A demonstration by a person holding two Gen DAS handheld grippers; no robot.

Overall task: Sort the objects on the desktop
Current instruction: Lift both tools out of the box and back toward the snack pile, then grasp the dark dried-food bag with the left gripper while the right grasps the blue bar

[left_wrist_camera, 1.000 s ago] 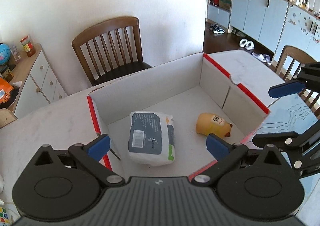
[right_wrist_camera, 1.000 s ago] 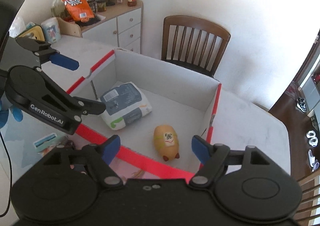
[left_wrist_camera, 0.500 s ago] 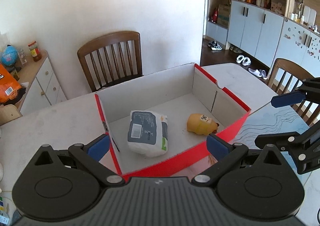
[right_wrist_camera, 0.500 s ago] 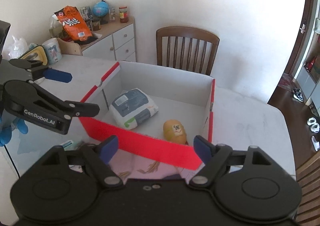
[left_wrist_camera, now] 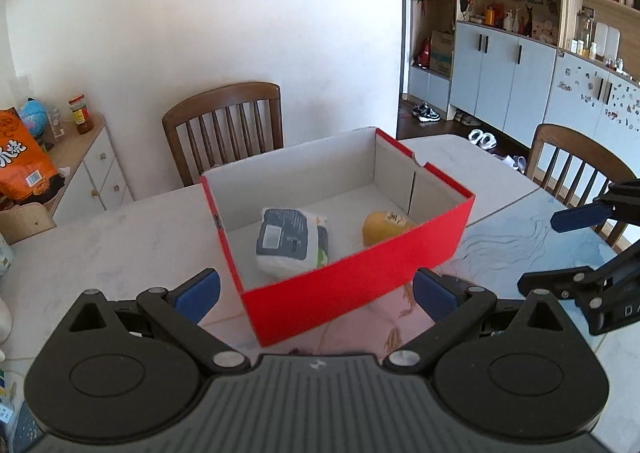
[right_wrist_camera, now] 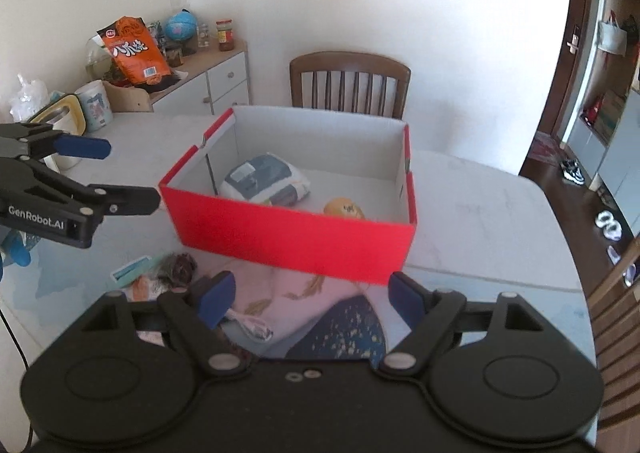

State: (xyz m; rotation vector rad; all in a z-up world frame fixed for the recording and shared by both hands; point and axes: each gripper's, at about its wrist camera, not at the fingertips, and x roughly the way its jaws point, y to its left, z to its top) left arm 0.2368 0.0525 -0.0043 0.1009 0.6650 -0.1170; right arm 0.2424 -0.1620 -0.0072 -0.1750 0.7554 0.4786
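A red cardboard box [left_wrist_camera: 360, 281] with a white inside stands on the table; it also shows in the right wrist view [right_wrist_camera: 296, 241]. Inside lie a white and grey tissue pack [left_wrist_camera: 292, 241] [right_wrist_camera: 266, 181] and a yellow toy [left_wrist_camera: 386, 227] [right_wrist_camera: 344, 209]. My left gripper [left_wrist_camera: 316, 293] is open and empty, held back from the box's near wall. My right gripper [right_wrist_camera: 308, 297] is open and empty, also back from the box. Small packets and a dark clump [right_wrist_camera: 176, 267] lie on the table left of the right gripper.
A pink and blue cloth [right_wrist_camera: 304, 305] lies in front of the box. Wooden chairs [left_wrist_camera: 226, 129] [left_wrist_camera: 580, 165] stand behind and to the right of the table. A white sideboard [right_wrist_camera: 200, 85] carries an orange snack bag, a globe and jars. A mug [right_wrist_camera: 94, 105] sits at the table's left.
Both grippers have pulled back and up from above the box. The box now sits farther off and its red front wall shows whole. Both grippers stay open.
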